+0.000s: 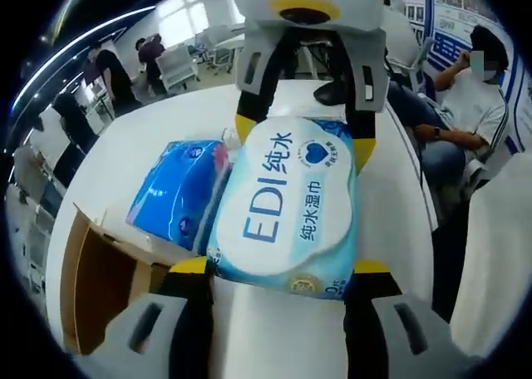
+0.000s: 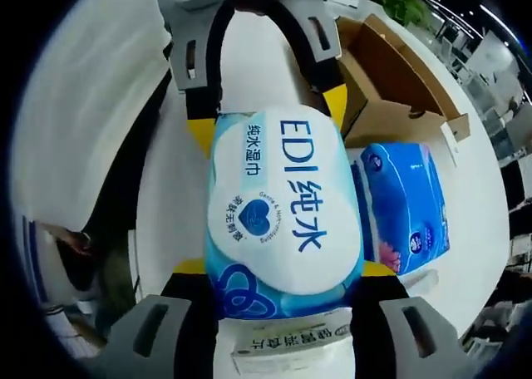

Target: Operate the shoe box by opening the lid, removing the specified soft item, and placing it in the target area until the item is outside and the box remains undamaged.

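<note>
A soft pack of wet wipes (image 1: 287,209), light blue and white with "EDI" printed on it, hangs above the white table (image 1: 125,146). My left gripper (image 1: 281,267) is shut on its near end in the left gripper view. My right gripper (image 1: 303,138) holds the far end. From the right gripper view the same pack (image 2: 278,204) sits between my right gripper (image 2: 283,268) jaws, and the left gripper (image 2: 268,117) clamps the opposite end. The cardboard shoe box (image 1: 91,279) stands open on the table, also seen as the brown box (image 2: 391,71).
A blue tissue pack (image 1: 179,192) lies on the table between the wipes and the box, seen again as the blue pack (image 2: 407,204). A small white printed carton (image 2: 287,350) lies below the wipes. A seated person (image 1: 465,105) is beside the table's far edge.
</note>
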